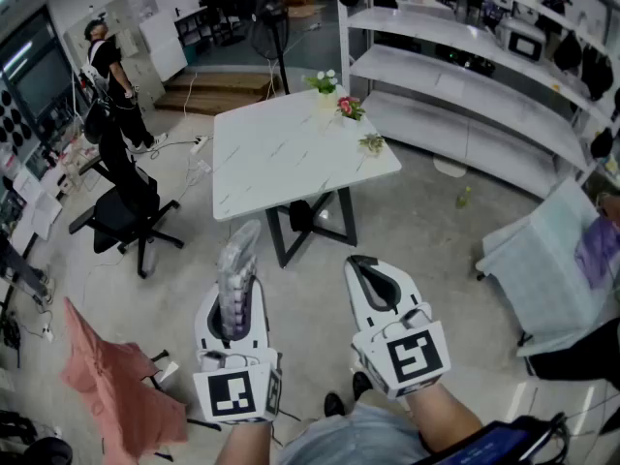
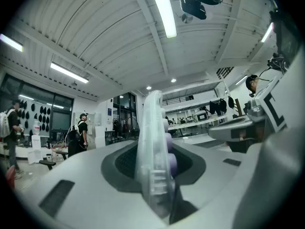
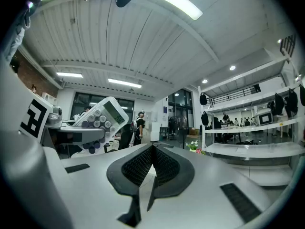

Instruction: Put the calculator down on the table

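Note:
A white calculator [image 1: 238, 264] with purple and grey keys stands on edge between the jaws of my left gripper [image 1: 235, 296], which is shut on it. Its top end sticks out past the fingertips. In the left gripper view the calculator [image 2: 153, 142] shows edge-on in the middle. From the right gripper view the calculator [image 3: 102, 115] shows its keys and display at the left. My right gripper [image 1: 365, 264] is held level beside the left one, shut, pads together, with nothing in it. The white marble table [image 1: 281, 153] stands ahead, past both grippers and apart from them.
Small flower pots [image 1: 334, 93] stand at the table's far right edge. A black office chair [image 1: 121, 216] and a pink cloth [image 1: 116, 381] are on the left. White shelves [image 1: 465, 90] run along the right, with a white seat [image 1: 542, 264] nearer. A person [image 1: 108, 66] stands at the back left.

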Available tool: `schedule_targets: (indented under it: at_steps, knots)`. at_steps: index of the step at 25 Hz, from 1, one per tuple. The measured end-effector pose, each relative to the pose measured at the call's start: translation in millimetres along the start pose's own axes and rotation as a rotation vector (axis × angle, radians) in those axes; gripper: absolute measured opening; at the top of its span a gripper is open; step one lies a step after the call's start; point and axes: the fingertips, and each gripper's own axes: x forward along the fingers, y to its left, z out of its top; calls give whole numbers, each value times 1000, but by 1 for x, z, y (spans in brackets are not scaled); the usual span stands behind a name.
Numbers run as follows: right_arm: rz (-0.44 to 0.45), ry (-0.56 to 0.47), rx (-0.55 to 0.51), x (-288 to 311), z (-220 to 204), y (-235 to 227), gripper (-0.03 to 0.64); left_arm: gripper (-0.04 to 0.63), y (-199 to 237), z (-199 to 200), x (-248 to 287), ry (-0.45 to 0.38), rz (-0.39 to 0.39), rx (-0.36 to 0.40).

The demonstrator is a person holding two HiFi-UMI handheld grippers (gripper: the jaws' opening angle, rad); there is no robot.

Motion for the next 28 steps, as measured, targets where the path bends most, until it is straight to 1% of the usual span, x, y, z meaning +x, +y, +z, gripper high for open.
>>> schedule_targets:
  at_steps: [6,9,13,17,20,24,28]
  knots:
    - [20,13,40,5,-6,-8,19,132,-4,-4,9,9,4,-2]
    - [48,23,31,7,-11,-13,33,132,-10,-7,14,23,17,-4]
    - [76,34,26,15,-11,-22,32,132,-15,0,22,46,53,-3]
    - [95,17,32,26,-9,-28,25,132,-14,1,23,46,89,-2]
    - [119,36,35,41,-17,-26,21,132,-3,-7,24,79,134,3]
    - [164,50,49,71,-24,-18,18,132,16,-25,38,79,147,-14]
    - [182,76,46,113,-38,-15,18,132,49,-35,66,90,183,-28]
